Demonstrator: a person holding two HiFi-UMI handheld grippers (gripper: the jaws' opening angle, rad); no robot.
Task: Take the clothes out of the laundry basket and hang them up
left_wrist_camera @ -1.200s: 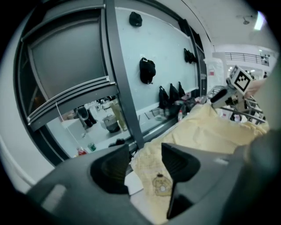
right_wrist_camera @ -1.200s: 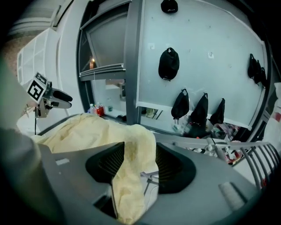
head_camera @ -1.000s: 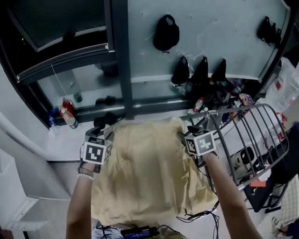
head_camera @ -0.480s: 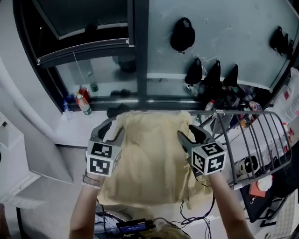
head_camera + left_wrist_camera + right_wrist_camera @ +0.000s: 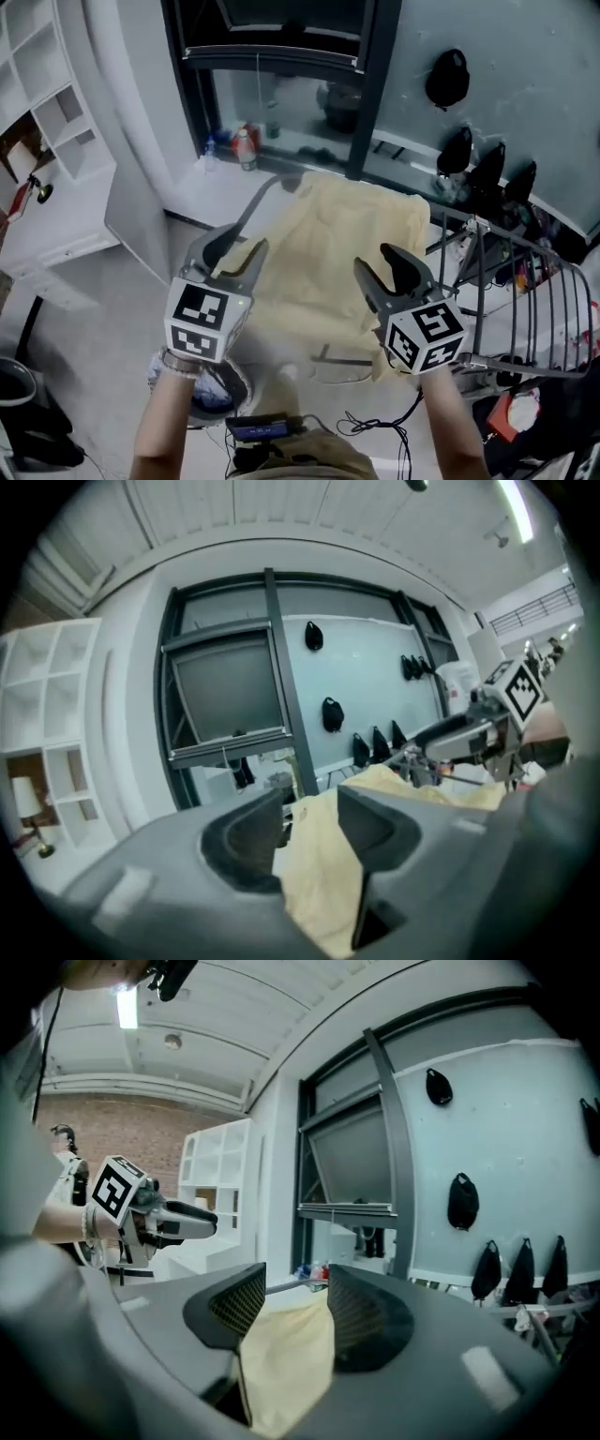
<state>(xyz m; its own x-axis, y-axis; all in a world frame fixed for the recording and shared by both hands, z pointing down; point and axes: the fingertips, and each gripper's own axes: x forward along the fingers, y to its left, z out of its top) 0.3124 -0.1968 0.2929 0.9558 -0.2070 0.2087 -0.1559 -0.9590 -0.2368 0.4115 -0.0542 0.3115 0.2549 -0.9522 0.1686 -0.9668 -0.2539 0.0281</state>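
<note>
We hold the left gripper (image 5: 232,255), jaws apart but closing on nothing, and the right gripper (image 5: 380,262), jaws wide and empty, with the yellow cloth (image 5: 347,234) draped over the drying rack (image 5: 525,272) at twelve o'clock.

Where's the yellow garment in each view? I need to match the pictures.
Head view: yellow garment, centre.
Left gripper view: lower centre.
Right gripper view: lower centre.
Shared landmark: the black hanging items behind it.
</note>
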